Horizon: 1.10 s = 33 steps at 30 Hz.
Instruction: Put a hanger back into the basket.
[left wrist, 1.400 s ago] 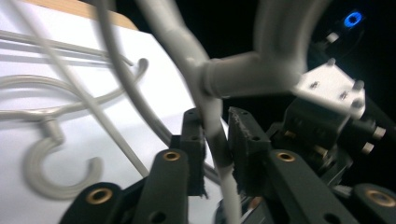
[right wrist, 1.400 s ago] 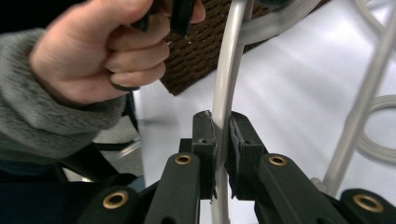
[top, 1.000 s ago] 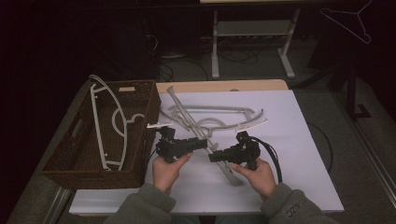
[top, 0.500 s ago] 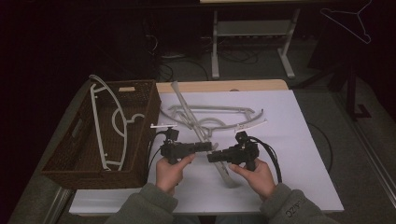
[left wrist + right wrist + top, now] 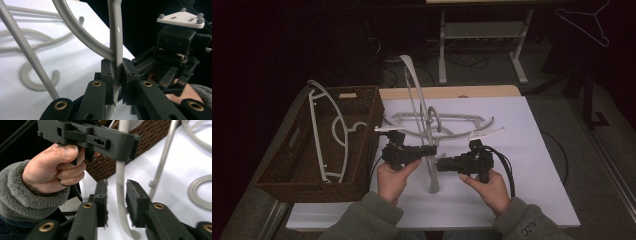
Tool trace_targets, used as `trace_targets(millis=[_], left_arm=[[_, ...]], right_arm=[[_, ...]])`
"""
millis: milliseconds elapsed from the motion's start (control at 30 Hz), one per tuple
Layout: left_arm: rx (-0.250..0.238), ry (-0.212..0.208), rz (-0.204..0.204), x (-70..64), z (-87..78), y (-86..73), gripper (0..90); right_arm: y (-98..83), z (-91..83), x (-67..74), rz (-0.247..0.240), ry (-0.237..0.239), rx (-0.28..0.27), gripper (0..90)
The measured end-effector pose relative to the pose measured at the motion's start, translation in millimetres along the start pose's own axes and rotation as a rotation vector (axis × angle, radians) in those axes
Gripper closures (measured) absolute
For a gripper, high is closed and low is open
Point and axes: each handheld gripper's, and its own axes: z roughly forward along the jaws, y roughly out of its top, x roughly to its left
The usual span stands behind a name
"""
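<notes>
The left gripper [image 5: 430, 150] is clamped on one arm of a grey plastic hanger [image 5: 424, 115], its pads pinching the flat bar tight in the left gripper view [image 5: 117, 82]. The right gripper [image 5: 441, 164] points at the same bar just below, jaws parted a little way with the bar [image 5: 120, 185] running between the pads and a gap on either side.

Half a second ago that hanger lay flat on the white table cover [image 5: 532, 150]; now it stands nearly upright, its upper end raised well above the table's far edge and its lower end resting on the cover between the two hands.

The right gripper view alone shows the left hand [image 5: 53, 167] wrapped round its handle, a fleecy sleeve [image 5: 22, 197] and the woven basket wall [image 5: 147, 142] behind. The left gripper view shows the right gripper [image 5: 175, 62] close by, with its pale three-cornered plate on top.

A second grey hanger [image 5: 452, 120] lies flat on the cover behind the grippers. A white hanger [image 5: 329, 135] leans inside the brown wicker basket [image 5: 282, 170] at the table's left.
</notes>
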Motion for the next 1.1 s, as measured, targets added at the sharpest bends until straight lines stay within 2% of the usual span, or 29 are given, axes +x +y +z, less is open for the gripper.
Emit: trace_targets(millis=[100,233,300,467,867,1000,1100], left_arm=[[0.003,0.023,0.004,0.5,-7.2,4.2,81.9],[0.001,0.052,0.025,-2.3,-20.0,12.3,82.0],[0.003,0.074,0.048,-3.8,-26.4,17.1,82.0],[0.005,0.106,0.073,-7.3,-40.9,28.3,82.0],[0.002,0.102,0.048,1.3,-59.2,39.9,82.0],[-0.003,0.102,0.037,3.1,-66.9,43.9,82.0],[-0.004,0.109,0.046,2.7,-72.0,47.1,82.0]], right_arm=[[1.6,-5.4,1.1,-0.006,-0.005,-0.017,61.7],[0.9,-14.3,3.0,-0.015,-0.028,-0.007,56.1],[0.8,-19.4,2.6,-0.029,-0.045,-0.012,54.1],[-0.6,-34.0,0.3,-0.045,-0.108,-0.013,49.9],[-11.6,-65.2,-13.0,-0.055,-0.269,0.010,40.4],[-15.1,-76.6,-18.9,-0.042,-0.303,0.001,38.9],[-17.0,-83.1,-22.3,-0.038,-0.329,-0.001,37.8]])
